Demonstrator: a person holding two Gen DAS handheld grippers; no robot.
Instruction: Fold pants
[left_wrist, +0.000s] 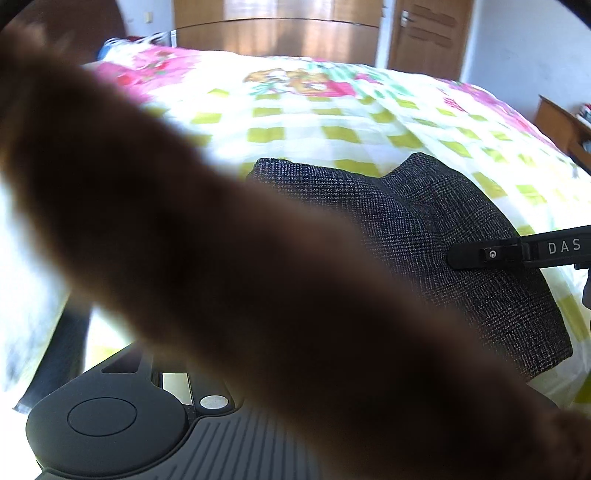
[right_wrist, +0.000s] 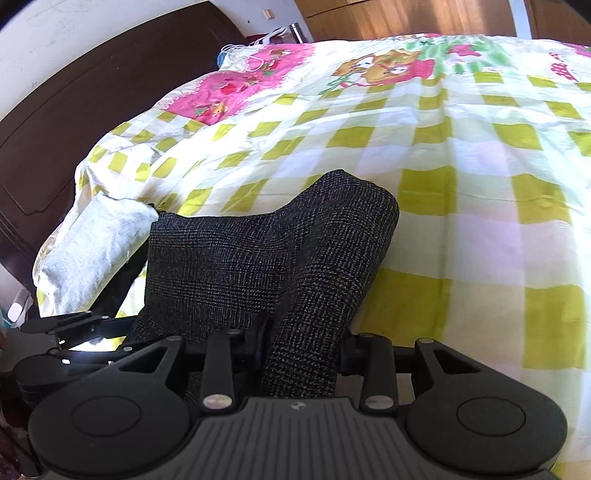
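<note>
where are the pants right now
The pants lie bunched on the checked bedsheet, low in the right wrist view, with the pillow on their left and the right claw shut on them.

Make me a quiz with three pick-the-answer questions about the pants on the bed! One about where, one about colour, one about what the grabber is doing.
1. Where do the pants lie?
A. on the checked bedsheet
B. on a wooden floor
C. in a drawer

2. What colour are the sheet's checks?
A. blue and black
B. yellow-green and white
C. red and grey

3. What is the right gripper doing?
A. hanging open above the bed
B. holding a pillow
C. shut on a fold of the pants

Answers:
1 A, the dark fabric rests on the sheet in both views.
2 B, yellow-green squares alternate with white.
3 C, cloth is bunched between its fingers in the right wrist view.
</note>
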